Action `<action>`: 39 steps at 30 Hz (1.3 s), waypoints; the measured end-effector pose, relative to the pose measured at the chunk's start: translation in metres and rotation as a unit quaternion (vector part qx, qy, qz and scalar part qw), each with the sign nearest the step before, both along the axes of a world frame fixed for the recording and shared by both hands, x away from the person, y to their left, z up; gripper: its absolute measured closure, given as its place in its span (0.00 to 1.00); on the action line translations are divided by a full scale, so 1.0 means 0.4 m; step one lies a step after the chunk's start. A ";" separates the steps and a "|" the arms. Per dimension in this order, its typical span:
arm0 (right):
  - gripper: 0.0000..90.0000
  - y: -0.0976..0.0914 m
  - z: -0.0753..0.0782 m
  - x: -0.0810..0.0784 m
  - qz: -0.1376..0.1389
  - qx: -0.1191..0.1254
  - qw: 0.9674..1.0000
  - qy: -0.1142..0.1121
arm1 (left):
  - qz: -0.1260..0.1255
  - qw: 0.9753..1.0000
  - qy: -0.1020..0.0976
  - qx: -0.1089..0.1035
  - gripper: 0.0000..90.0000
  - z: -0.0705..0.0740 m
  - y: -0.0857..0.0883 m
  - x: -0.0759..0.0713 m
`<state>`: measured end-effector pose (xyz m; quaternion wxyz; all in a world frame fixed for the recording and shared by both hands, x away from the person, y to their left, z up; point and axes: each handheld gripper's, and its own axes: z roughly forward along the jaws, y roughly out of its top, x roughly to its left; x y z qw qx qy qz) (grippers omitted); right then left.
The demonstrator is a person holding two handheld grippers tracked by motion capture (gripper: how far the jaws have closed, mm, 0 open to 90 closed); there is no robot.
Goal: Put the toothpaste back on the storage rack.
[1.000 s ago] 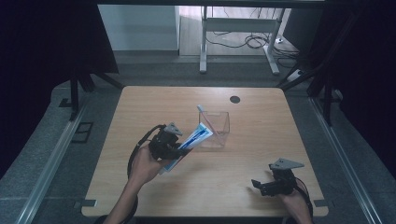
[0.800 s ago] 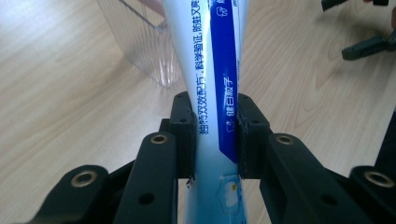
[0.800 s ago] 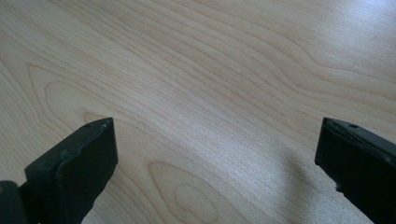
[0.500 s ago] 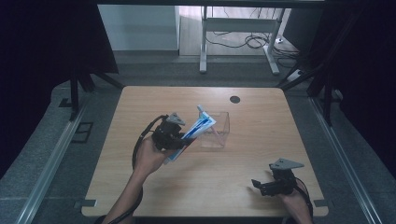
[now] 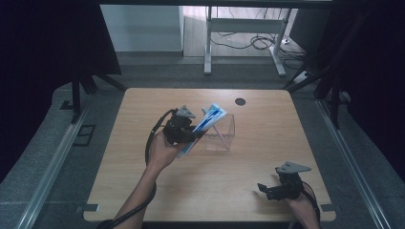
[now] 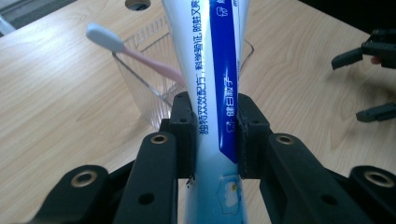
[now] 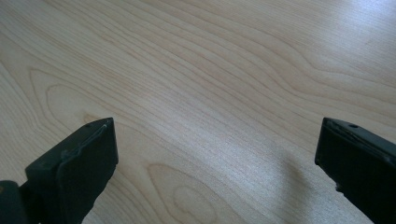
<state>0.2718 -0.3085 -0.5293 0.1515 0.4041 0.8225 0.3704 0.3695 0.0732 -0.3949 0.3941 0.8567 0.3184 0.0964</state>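
Note:
My left gripper [image 5: 195,133] is shut on a white and blue toothpaste tube [image 5: 208,122] and holds it tilted, its upper end over a clear plastic container [image 5: 224,139] at the table's middle. In the left gripper view both pads [image 6: 184,135] press the tube [image 6: 215,79] from the sides. A pink toothbrush [image 6: 140,53] with a pale head leans inside the container [image 6: 149,88]. My right gripper [image 5: 264,190] rests near the front right of the table, open, with only bare wood between its jaws [image 7: 215,154].
The wooden table [image 5: 143,181] has a round cable hole [image 5: 240,101] at the back. Dark curtains stand on both sides, and a desk frame with cables is on the floor beyond. The right gripper [image 6: 369,79] appears far off in the left gripper view.
My left hand has carried the toothpaste tube up and to the right, from beside the container to over its near rim. The right gripper has stayed put.

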 end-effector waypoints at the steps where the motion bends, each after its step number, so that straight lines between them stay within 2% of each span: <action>1: 0.00 0.000 0.000 0.000 0.000 0.000 1.000 0.000 | 0.001 1.000 -0.002 -0.003 0.81 0.000 -0.004 0.003; 3: 0.00 0.000 0.000 0.000 0.000 0.001 1.000 0.000 | 0.001 1.000 -0.003 -0.009 0.81 0.000 -0.009 0.011; 8: 0.00 0.000 0.000 0.000 0.000 0.001 1.000 0.000 | 0.001 1.000 -0.013 -0.009 0.81 0.001 -0.026 0.025; 16: 0.00 0.001 0.000 -0.001 0.001 0.002 1.000 0.001 | 0.002 0.999 -0.019 -0.027 0.81 0.007 -0.051 0.046; 23: 0.00 0.000 0.000 0.000 -0.001 0.003 1.000 0.000 | 0.001 0.999 -0.030 -0.023 0.81 0.016 -0.076 0.069; 35: 0.00 -0.002 0.000 0.000 -0.002 0.004 1.000 0.000 | 0.008 0.998 -0.039 -0.043 0.81 0.021 -0.110 0.111; 39: 0.00 -0.003 -0.001 0.000 -0.002 0.004 1.000 0.001 | 0.009 0.998 -0.046 -0.039 0.81 0.021 -0.124 0.126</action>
